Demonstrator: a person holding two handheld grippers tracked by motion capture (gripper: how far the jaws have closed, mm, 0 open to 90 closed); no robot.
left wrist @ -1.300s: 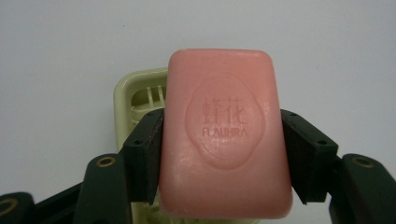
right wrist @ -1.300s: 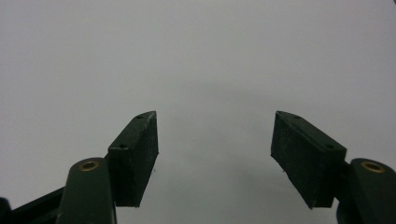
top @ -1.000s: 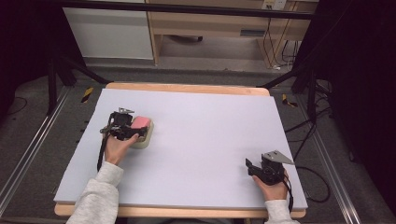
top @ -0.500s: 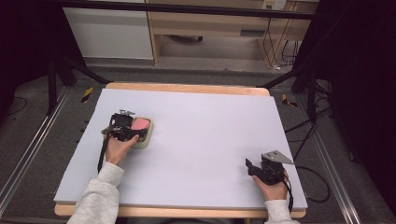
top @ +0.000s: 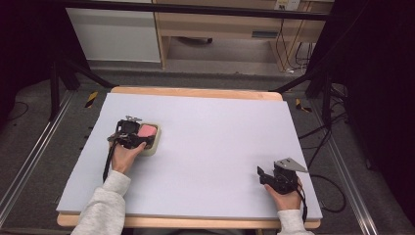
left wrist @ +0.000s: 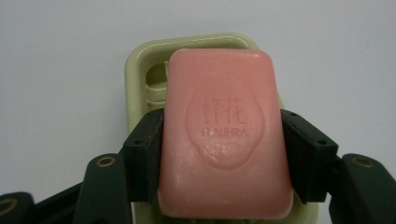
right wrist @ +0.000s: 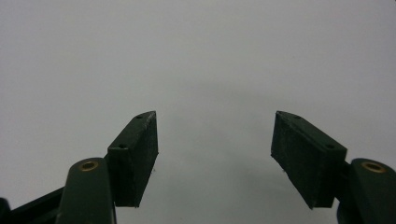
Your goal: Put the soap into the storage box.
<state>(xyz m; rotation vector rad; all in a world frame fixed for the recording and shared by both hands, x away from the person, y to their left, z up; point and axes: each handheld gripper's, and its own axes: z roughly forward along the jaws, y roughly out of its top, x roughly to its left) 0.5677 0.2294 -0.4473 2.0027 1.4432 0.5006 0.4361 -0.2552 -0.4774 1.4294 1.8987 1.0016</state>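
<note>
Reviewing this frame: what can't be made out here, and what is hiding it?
- Soap dish floor, left gripper view: covered by the pink soap.
- Dish's near end: cut off by the bottom edge and the jaws.
- Left gripper grip, high view: too small.
- Right gripper: jaws apart over bare table.

A pale grey surface (top: 220, 142) with a wooden edge is standing on a grey floor (top: 44, 161). Beyond the surface, a white cabinet (top: 115, 32) and a wooden shelf unit (top: 220, 24) are lining the wall, while black cables (top: 323, 142) are trailing to the surface's right.
</note>
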